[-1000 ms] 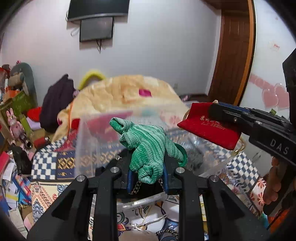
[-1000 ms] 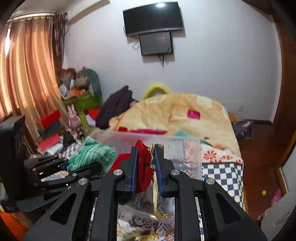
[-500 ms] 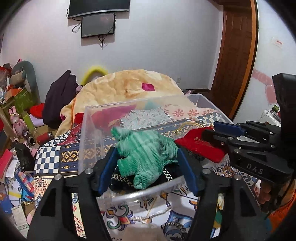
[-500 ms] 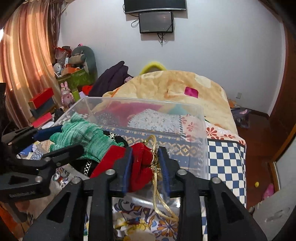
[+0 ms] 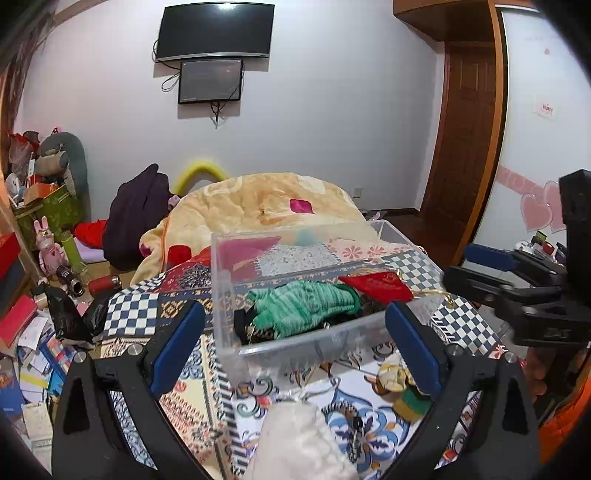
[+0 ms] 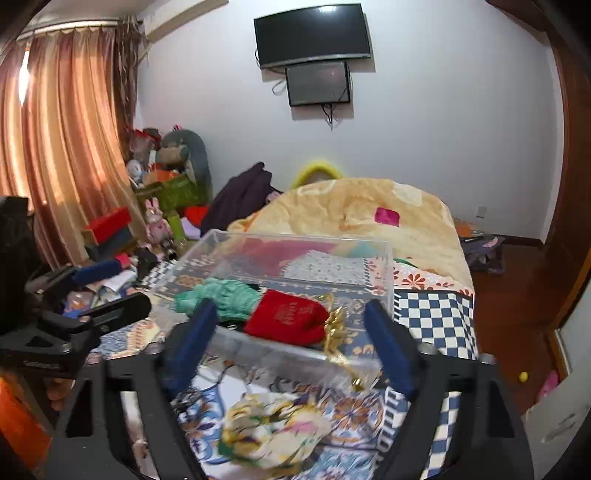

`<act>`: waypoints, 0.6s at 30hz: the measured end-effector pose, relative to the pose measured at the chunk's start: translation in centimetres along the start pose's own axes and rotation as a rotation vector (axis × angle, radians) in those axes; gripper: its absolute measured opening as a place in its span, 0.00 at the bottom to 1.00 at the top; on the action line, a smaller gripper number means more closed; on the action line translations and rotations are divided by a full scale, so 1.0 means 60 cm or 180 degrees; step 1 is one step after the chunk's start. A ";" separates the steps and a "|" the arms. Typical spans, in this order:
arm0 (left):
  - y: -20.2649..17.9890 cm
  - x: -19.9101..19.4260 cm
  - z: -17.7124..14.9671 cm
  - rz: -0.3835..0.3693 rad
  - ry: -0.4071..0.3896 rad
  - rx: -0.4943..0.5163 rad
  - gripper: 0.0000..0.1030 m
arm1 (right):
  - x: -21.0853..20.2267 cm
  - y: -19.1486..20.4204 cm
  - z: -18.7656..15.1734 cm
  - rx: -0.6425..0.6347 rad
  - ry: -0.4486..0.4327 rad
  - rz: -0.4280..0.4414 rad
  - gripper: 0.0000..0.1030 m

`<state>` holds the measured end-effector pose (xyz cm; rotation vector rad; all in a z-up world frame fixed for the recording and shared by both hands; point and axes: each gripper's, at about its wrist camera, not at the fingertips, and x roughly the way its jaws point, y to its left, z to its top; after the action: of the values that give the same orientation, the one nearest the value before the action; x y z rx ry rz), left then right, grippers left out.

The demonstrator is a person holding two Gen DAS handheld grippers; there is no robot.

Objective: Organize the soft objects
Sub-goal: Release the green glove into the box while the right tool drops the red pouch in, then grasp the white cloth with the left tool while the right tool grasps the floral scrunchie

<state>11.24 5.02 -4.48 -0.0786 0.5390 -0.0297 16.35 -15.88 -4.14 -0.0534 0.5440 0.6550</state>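
Nearest the left wrist camera there's a white fluffy thing [image 5: 301, 439] cut off by the bottom edge, can't tell what it is. Just right of it a small green-and-cream item [image 5: 400, 384] sits half hidden behind the right finger. The left gripper [image 5: 295, 349] has its blue-padded fingers [image 5: 177, 345] spread wide with nothing between them. Same deal for the right gripper [image 6: 291, 345], wide apart and holding nothing; a blurry floral fabric bundle [image 6: 273, 432] lies on the patterned bedspread [image 6: 436, 314] right in front of it.

A bit farther, the clear plastic box [image 5: 229, 291] sits on the bed. Inside, the green knit glove [image 5: 299, 306] lies on the left, on top of something dark I can't make out. The red pouch [image 6: 286, 321] is to its right, touching it, with its gold cord [image 6: 338, 325] hanging over the near wall of the box; motion blur smears that part.

Beyond the box is a lumpy yellow blanket [image 5: 266, 206], a dark purple heap [image 5: 138, 218] to its left, and floor clutter at far left that's mostly cut off. On the far wall hangs a TV [image 5: 214, 31].
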 end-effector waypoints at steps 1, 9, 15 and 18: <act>0.002 -0.005 -0.004 0.0000 -0.0006 -0.0015 0.97 | -0.006 0.001 -0.004 0.0042 -0.0027 0.0028 0.86; 0.015 -0.006 -0.060 -0.0073 0.0175 -0.0130 0.97 | 0.002 -0.002 -0.052 0.0228 0.0124 0.0076 0.86; 0.010 0.005 -0.110 -0.0044 0.0341 -0.0041 0.97 | 0.030 -0.004 -0.096 0.0268 0.0375 0.0072 0.86; 0.005 0.004 -0.139 -0.0014 0.0380 0.0014 0.97 | 0.035 -0.007 -0.108 0.0310 0.0438 0.0073 0.86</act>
<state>7.19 4.77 -11.76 -0.0739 0.6579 -0.0402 14.96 -16.41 -10.78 -0.0006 0.7096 0.6492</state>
